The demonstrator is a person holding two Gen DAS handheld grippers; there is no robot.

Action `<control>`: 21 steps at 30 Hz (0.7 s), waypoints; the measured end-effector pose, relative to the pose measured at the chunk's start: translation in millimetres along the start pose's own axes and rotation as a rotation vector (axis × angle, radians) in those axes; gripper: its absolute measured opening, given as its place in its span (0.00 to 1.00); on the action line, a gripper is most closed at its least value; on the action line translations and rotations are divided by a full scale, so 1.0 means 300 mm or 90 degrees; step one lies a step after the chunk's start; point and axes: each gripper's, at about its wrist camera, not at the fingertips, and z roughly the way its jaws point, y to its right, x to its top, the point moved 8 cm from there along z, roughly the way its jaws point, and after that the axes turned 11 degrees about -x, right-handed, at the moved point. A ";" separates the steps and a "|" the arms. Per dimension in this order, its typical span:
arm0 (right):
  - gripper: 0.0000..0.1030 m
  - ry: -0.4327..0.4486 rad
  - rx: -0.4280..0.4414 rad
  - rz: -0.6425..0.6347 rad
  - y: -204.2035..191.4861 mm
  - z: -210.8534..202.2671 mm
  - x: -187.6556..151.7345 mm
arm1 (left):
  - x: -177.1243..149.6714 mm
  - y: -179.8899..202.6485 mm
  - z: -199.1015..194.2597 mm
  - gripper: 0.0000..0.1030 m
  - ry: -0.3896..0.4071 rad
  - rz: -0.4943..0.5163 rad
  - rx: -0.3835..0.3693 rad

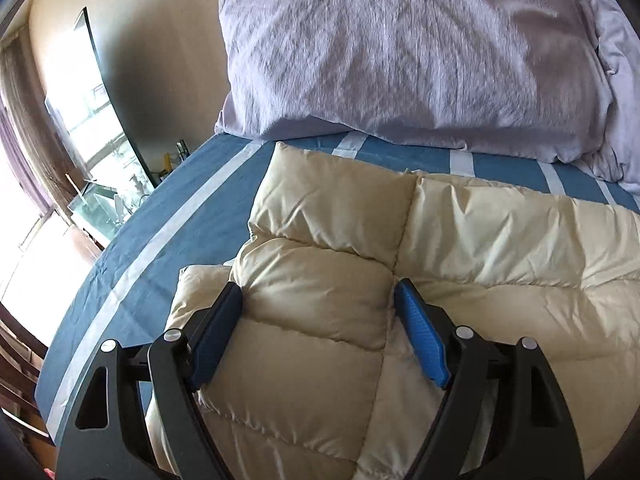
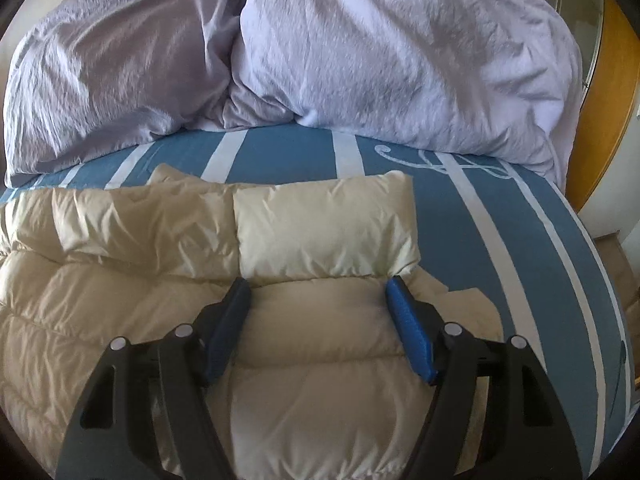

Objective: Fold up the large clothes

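A cream quilted puffer jacket (image 1: 500,240) lies spread on the blue striped bed sheet (image 1: 168,220). In the left wrist view a folded panel of it ends near the jacket's left edge. My left gripper (image 1: 319,288) hangs just over that panel, jaws wide, a puffy section between the blue pads (image 1: 424,340) but not pinched. In the right wrist view the jacket (image 2: 320,224) shows its right edge and a raised top band. My right gripper (image 2: 318,283) stands open over it in the same way, with fabric bulging between the fingers.
Lilac pillows or bedding (image 1: 400,48) are piled along the far side of the bed (image 2: 380,40). Bare striped sheet (image 2: 520,248) lies right of the jacket. A bright window and a glass cabinet (image 1: 100,196) stand off the bed's left side; a wooden door frame (image 2: 608,100) is at the far right.
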 end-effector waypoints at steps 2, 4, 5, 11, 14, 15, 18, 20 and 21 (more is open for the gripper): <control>0.70 -0.006 0.001 0.001 -0.003 0.010 -0.004 | -0.001 0.002 0.007 0.78 0.000 0.005 0.003; 0.70 -0.013 0.008 0.008 0.000 0.016 -0.008 | -0.005 0.005 0.016 0.78 -0.002 0.004 0.003; 0.71 -0.016 0.010 0.010 -0.001 0.021 -0.007 | -0.007 0.008 0.020 0.78 -0.002 0.003 0.002; 0.73 -0.030 0.015 0.013 -0.004 0.043 -0.002 | -0.016 0.009 0.031 0.80 -0.007 -0.004 -0.003; 0.74 -0.035 0.015 0.016 -0.006 0.050 -0.002 | -0.017 0.009 0.038 0.80 -0.010 -0.005 -0.002; 0.74 -0.036 0.015 0.016 -0.008 0.051 -0.002 | -0.017 0.008 0.041 0.80 -0.012 -0.007 -0.004; 0.75 -0.038 0.017 0.019 -0.008 0.054 0.001 | -0.017 0.006 0.047 0.81 -0.014 -0.013 -0.009; 0.76 -0.045 0.036 0.028 0.000 0.051 0.005 | -0.017 0.007 0.043 0.81 -0.017 -0.015 -0.009; 0.76 -0.051 0.048 0.035 0.009 0.044 0.004 | -0.019 0.003 0.032 0.81 -0.022 -0.018 -0.015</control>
